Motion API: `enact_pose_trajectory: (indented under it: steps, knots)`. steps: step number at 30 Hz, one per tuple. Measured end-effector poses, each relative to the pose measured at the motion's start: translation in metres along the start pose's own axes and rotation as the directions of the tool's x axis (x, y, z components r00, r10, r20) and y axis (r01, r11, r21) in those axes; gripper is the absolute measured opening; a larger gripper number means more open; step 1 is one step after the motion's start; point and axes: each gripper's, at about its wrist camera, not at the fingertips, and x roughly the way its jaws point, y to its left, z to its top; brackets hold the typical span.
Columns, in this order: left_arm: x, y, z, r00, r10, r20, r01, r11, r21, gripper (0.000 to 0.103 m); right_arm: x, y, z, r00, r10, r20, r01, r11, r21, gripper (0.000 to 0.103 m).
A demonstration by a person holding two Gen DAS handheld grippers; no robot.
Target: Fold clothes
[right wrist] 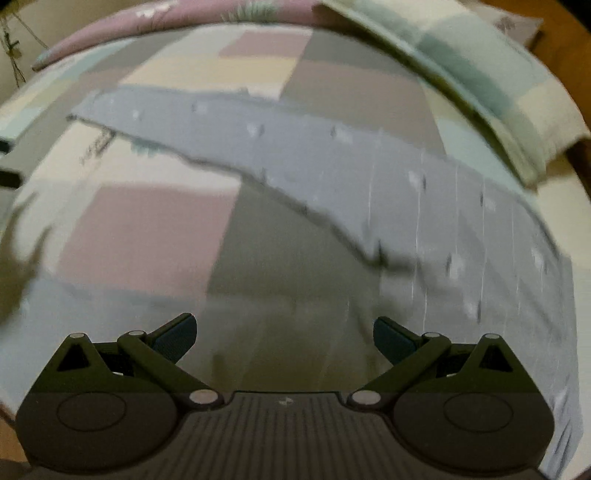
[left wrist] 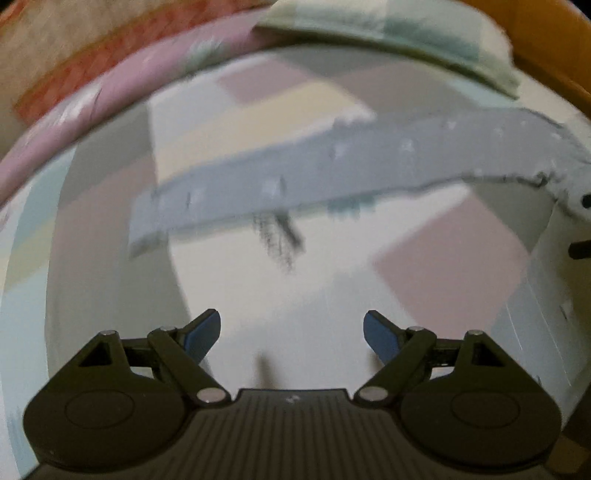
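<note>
A grey-blue garment (left wrist: 332,162) with small pale spots lies as a long strip across a patchwork bedspread (left wrist: 258,103); the left wrist view is blurred. My left gripper (left wrist: 291,334) hangs open over bare bedspread, short of the strip, nothing between its blue pads. In the right wrist view the same garment (right wrist: 424,192) runs from upper left and widens down the right side, with thin white lines on it. My right gripper (right wrist: 284,338) is open above the bedspread (right wrist: 147,229), its right finger (right wrist: 391,341) near the cloth's edge, with nothing between the jaws.
A folded pale green and cream checked cloth (left wrist: 406,33) lies at the far edge, also top right in the right view as the checked cloth (right wrist: 480,81). A mauve quilt (left wrist: 110,96) borders the bed at upper left. An orange-brown wall (left wrist: 546,37) rises at far right.
</note>
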Motion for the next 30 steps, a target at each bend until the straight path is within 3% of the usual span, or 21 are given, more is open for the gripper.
enact_pose_trajectory:
  steps: [5,9,13,17,20,23,24,30]
  knots:
    - [0.002,-0.019,-0.026,0.996,0.004,-0.087,-0.017,0.987,-0.158,0.085,0.022,-0.014,-0.010,1.000,-0.002,0.004,0.002,0.997,0.073,0.103]
    - [0.002,-0.034,-0.029,0.996,-0.009,-0.088,-0.008,0.980,-0.196,0.085,0.043,-0.023,0.003,0.999,0.039,0.023,-0.041,0.991,0.130,0.103]
    - [0.003,-0.045,-0.022,0.997,-0.007,-0.081,-0.009,0.982,-0.188,0.085,0.050,-0.022,0.020,0.992,0.126,0.021,-0.128,0.987,0.100,0.103]
    - [0.001,-0.050,-0.014,0.998,-0.003,-0.068,-0.011,0.979,-0.203,0.085,0.027,-0.039,0.017,0.970,0.242,0.021,-0.243,0.967,0.079,0.103]
    - [0.003,-0.052,-0.013,0.997,-0.010,-0.074,-0.008,0.971,-0.239,0.085,0.012,-0.053,0.008,0.994,0.089,0.065,-0.094,0.993,0.077,0.103]
    - [0.007,-0.059,-0.013,0.997,-0.019,-0.077,-0.002,0.965,-0.264,0.085,0.028,-0.069,0.003,0.999,-0.016,0.029,0.012,0.990,0.144,0.103]
    - [0.008,-0.062,-0.013,0.997,-0.024,-0.079,0.002,0.963,-0.268,0.085,0.034,-0.073,0.003,1.000,-0.020,0.020,0.017,0.987,0.161,0.103]
    - [0.008,-0.078,-0.012,0.995,-0.040,-0.091,0.016,0.970,-0.244,0.085,0.035,-0.067,0.020,0.986,0.152,0.074,-0.162,0.976,0.148,0.103]
